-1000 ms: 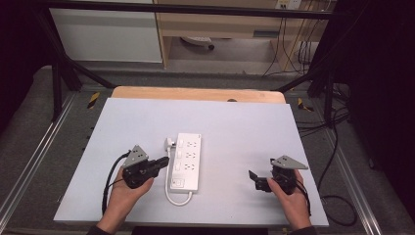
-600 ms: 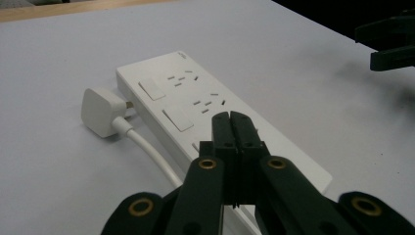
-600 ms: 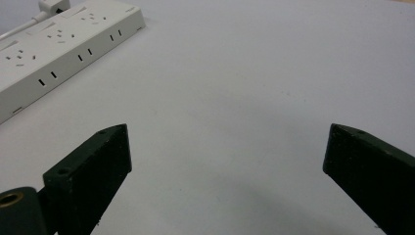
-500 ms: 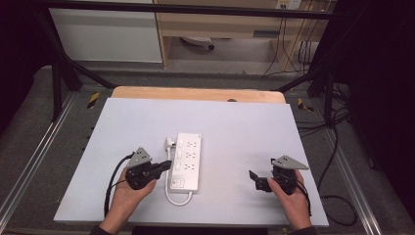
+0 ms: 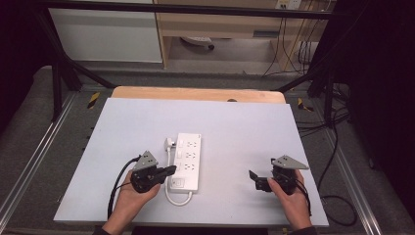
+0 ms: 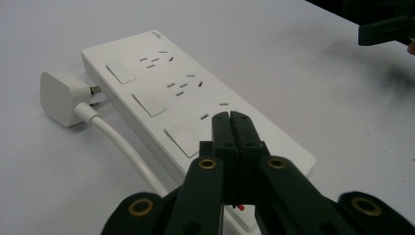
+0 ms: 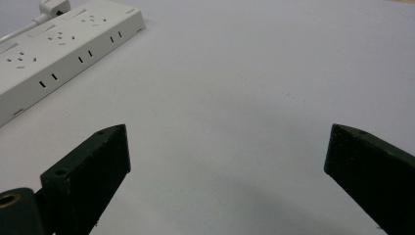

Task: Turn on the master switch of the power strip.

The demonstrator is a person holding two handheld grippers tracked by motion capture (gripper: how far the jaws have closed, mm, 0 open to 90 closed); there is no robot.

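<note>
A white power strip [image 5: 188, 160] lies in the middle of the table, with its white plug [image 5: 169, 143] beside its far left corner and its cable [image 5: 175, 198] looped at the near end. My left gripper [image 5: 171, 169] is shut on nothing, its tips over the strip's near left part. In the left gripper view the closed jaws [image 6: 230, 117] point across the power strip [image 6: 161, 93] just past its nearest switch; whether they touch it is unclear. My right gripper [image 5: 254, 179] rests open at the near right, well apart from the strip. Its wide-spread jaws [image 7: 225, 152] frame bare table, the power strip [image 7: 58, 44] far left.
The pale table top [image 5: 235, 122] has a wooden strip [image 5: 195, 94] along its far edge. Black frame bars, cables and a cabinet stand beyond the table. The other hand's gripper [image 6: 386, 24] shows at the top right of the left gripper view.
My left gripper has moved right, from beside the power strip to over its near left part. The right gripper has stayed where it was.
</note>
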